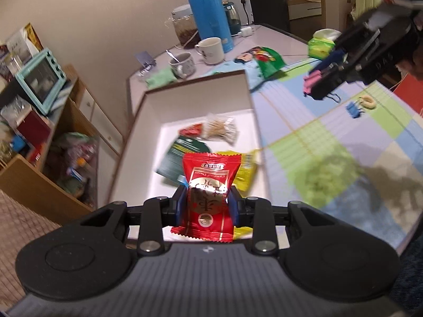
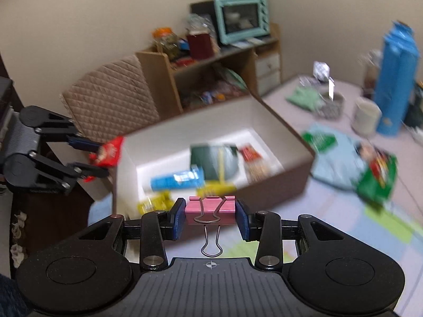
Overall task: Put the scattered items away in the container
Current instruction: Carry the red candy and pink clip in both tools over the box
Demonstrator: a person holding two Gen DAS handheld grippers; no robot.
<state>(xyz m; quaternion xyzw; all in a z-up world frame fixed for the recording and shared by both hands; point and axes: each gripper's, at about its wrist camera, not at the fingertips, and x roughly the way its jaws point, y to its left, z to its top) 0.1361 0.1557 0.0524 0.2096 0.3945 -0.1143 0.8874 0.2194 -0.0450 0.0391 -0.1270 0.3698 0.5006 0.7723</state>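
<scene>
- The left gripper [image 1: 207, 203] was closed on a red snack packet [image 1: 208, 185], its blue pads [image 1: 180, 206] pressing both sides of the wrapper, and it held the packet above the near end of the open box [image 1: 185, 100].
- The right gripper [image 2: 210, 215] was clamped on a pink binder clip [image 2: 210, 210], whose wire handles hung down toward the camera, just short of the box's near wall.
- The box, white inside and brown outside, sat on a checked tablecloth [image 1: 330, 137].
- Inside it lay a dark green sachet [image 1: 182, 155], a yellow packet [image 1: 246, 169], a small red packet [image 1: 191, 129], a clear bag of sticks [image 1: 220, 129] and, in the right wrist view, a blue wrapper [image 2: 175, 179].
- A blue binder clip [image 1: 353, 111] and a pale ring-shaped item [image 1: 366, 102] lay on the cloth, well apart from the box.
- A blue thermos [image 1: 207, 10] and two mugs [image 1: 210, 50] stood beyond the box.
</scene>
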